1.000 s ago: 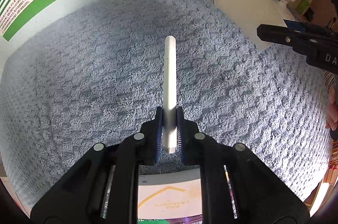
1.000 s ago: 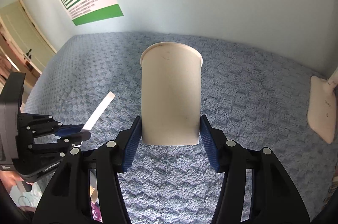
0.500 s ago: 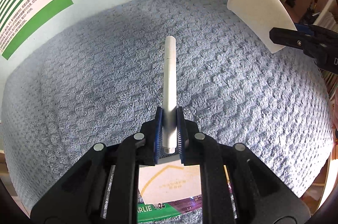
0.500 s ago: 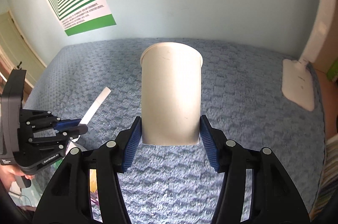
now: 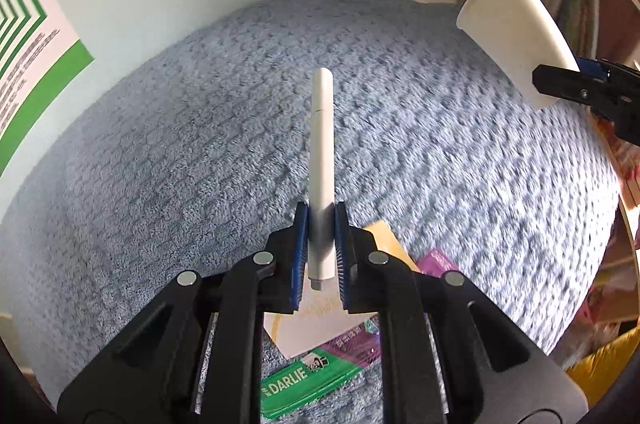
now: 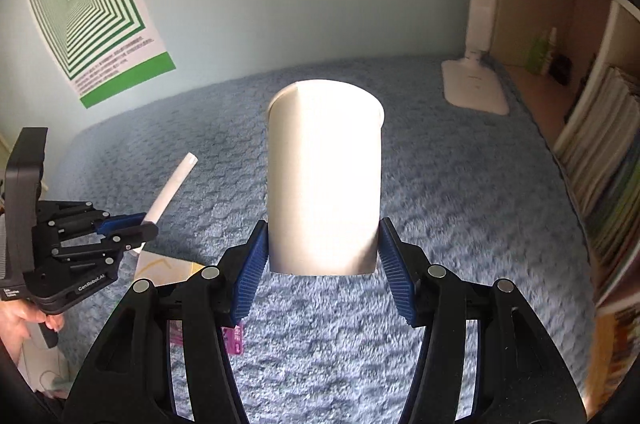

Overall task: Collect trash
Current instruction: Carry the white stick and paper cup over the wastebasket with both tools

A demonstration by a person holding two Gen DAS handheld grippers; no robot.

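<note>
My left gripper (image 5: pixel 321 248) is shut on a white pen-like tube (image 5: pixel 321 152), which sticks out forward over the blue textured blanket (image 5: pixel 180 164). In the right wrist view that same left gripper (image 6: pixel 136 224) and the white tube (image 6: pixel 172 184) show at the left, above the blanket (image 6: pixel 460 204). My right gripper (image 6: pixel 323 252) is shut on a white paper cup (image 6: pixel 324 176), gripped near its base with the rim pointing away. From the left wrist view, the cup (image 5: pixel 516 36) hangs at the upper right in the right gripper's fingers (image 5: pixel 576 90).
Under the left gripper lie a cream paper (image 5: pixel 320 328), a green Darlie box (image 5: pixel 312 376) and a purple packet (image 5: pixel 436 260). A white lamp base (image 6: pixel 474 88) stands at the blanket's far edge. Shelves with books (image 6: pixel 600 152) line the right. A green poster (image 6: pixel 88 12) hangs on the wall.
Both grippers have swung to the right across the blanket and risen a little, still holding the tube and the cup. The shelves and the lamp base have come into view.
</note>
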